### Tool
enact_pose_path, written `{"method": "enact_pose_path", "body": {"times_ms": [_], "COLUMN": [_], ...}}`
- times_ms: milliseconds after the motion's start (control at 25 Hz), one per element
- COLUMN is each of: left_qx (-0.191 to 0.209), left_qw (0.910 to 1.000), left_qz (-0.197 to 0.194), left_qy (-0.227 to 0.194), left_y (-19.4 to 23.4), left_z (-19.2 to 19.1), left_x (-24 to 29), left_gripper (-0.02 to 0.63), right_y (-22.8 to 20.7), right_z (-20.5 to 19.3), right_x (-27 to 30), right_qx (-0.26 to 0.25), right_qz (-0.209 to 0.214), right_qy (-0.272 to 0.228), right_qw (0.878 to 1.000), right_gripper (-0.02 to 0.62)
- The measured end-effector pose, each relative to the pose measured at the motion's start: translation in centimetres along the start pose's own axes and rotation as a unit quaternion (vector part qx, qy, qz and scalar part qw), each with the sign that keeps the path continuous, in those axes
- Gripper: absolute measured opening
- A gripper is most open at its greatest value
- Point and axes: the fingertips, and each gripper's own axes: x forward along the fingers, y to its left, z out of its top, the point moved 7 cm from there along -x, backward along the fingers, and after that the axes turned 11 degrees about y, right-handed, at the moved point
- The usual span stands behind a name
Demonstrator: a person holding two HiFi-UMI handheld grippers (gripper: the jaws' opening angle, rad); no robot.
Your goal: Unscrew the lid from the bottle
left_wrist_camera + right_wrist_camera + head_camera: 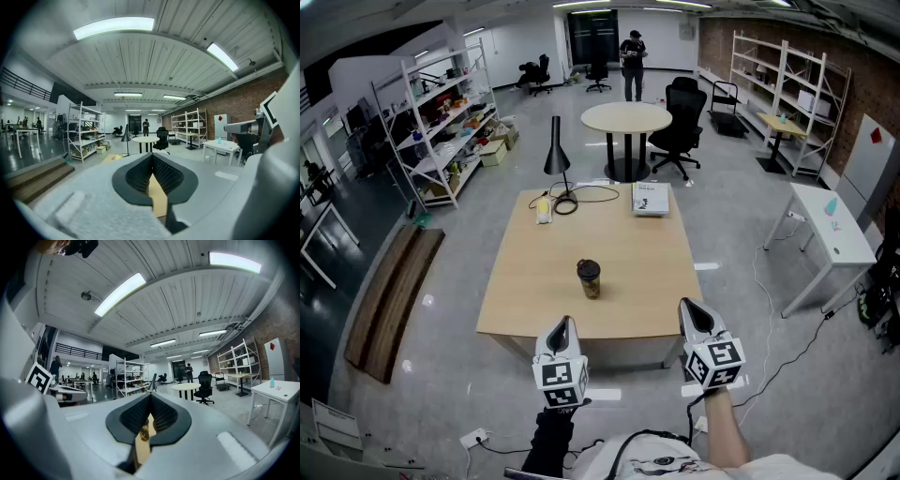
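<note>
Both grippers are hanging at the near edge of the wooden table [525,281], and neither is touching anything. The left gripper [565,323] has its jaws pressed together with nothing between them. The right gripper [689,305] is the same, closed and empty. The bottle [589,278] stands upright near the middle of the table, well ahead of both, with its dark lid [588,267] on top. In the right gripper view I catch it just below the closed jaw tips. Its label looks yellowish (the print is too small for me to read). At the far edge lies a white book [651,199], cover text unreadable. Near it stands a black desk lamp [557,150], its cable [581,195] looped on the tabletop.
</note>
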Motion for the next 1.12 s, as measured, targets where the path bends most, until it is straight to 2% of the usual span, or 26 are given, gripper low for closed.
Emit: {"method": "enact_pose_path", "body": {"times_ms": [400, 520, 640, 760, 880, 1040, 1080, 1120], "left_qx": [0.008, 0.012, 0.015, 0.009, -0.010, -0.016, -0.017, -0.017], "left_qw": [0.9999, 0.9999, 0.9997, 0.9996, 0.9991, 0.9980, 0.9976, 0.9969], "left_qz": [-0.007, -0.005, -0.006, -0.004, 0.007, 0.005, 0.007, 0.006], "left_qy": [0.005, 0.009, 0.017, 0.026, 0.041, 0.062, 0.067, 0.077], "left_y": [-1.9, -2.7, -3.8, -4.8, -5.5, -6.3, -6.1, -5.9], "left_z": [0.1, 0.4, 0.2, -0.7, -2.4, -5.5, -6.2, -7.1], "left_x": [0.5, 0.7, 0.9, 1.7, 2.9, 5.2, 5.9, 6.7], "left_gripper": [0.000, 0.000, 0.002, 0.002, 0.002, 0.002, 0.076, 0.178], "right_y": [-1.6, -2.1, -2.7, -3.9, -5.1, -6.8, -7.2, -7.5], "right_z": [-0.8, -1.2, -2.3, -3.9, -5.4, -7.5, -8.0, -8.4], "right_x": [-0.3, -0.5, -0.7, -0.8, -1.4, -2.2, -2.0, -1.8], "right_qx": [0.009, 0.011, 0.005, 0.017, 0.029, 0.045, 0.054, 0.063], "right_qz": [0.000, 0.014, 0.014, 0.013, 0.028, 0.044, 0.043, 0.044], "right_qy": [0.004, 0.000, 0.017, 0.041, 0.054, 0.076, 0.081, 0.085], "right_qw": [1.000, 1.000, 1.000, 0.999, 0.998, 0.995, 0.994, 0.993], "right_gripper": [0.003, 0.005, 0.006, 0.006, 0.006, 0.006, 0.006, 0.006]}}
